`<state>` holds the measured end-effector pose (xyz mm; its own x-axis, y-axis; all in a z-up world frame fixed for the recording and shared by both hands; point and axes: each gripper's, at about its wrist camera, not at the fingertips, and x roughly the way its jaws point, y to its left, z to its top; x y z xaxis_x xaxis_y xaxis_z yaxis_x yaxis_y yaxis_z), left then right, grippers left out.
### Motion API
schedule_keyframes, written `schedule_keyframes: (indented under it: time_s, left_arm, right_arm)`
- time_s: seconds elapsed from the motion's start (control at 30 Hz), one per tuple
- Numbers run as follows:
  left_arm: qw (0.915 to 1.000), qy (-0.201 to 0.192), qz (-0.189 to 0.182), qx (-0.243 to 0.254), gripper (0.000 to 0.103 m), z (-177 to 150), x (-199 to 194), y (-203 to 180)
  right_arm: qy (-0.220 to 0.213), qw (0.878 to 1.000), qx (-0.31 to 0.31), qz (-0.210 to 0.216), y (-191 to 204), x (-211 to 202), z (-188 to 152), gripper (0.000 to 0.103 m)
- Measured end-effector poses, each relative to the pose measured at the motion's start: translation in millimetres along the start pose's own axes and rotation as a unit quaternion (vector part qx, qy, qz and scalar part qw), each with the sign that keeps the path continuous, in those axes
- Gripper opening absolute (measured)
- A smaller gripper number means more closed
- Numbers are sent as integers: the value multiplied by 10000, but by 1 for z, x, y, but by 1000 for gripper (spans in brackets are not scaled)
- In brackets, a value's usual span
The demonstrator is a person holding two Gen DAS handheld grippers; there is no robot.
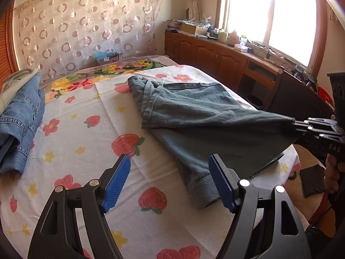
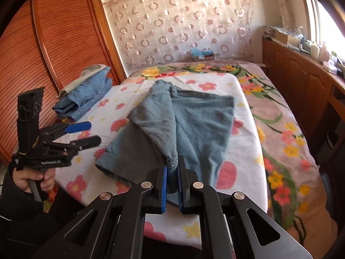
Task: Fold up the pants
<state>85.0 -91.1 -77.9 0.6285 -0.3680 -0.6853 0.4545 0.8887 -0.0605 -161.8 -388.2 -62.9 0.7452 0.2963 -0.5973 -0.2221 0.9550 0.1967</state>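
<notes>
Right tongs (image 2: 171, 185) clamped on a lifted corner of the gray pants (image 2: 194, 125) on the bed (image 2: 248, 151), left tongs (image 1: 170, 181) wide apart nearby.

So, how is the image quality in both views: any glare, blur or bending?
Left wrist view: the window is blown out to white, and straight edges like the cabinet bow from the fisheye. Right wrist view: light is softer, with glare only at the window's edge; the wardrobe curves, and the pants look sharp, save for slight blur at the near edge.
</notes>
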Motion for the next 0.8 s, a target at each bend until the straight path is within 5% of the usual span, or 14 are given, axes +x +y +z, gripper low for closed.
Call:
schedule_keyframes:
  time_s: [0.3, 0.47, 0.8]
  left_arm:
    - [10000, 4, 58, -18, 76, 0, 2, -1]
    - [9998, -84, 121, -97, 76, 1, 0, 4]
    - [9990, -197, 290, -267, 76, 3, -6, 20]
  right_arm:
    - [237, 9991, 128, -324, -7, 10, -14, 13]
    - [177, 9986, 128, -483, -12, 6, -12, 32]
    - [-100, 9994, 8, -337, -5, 11, -4, 32]
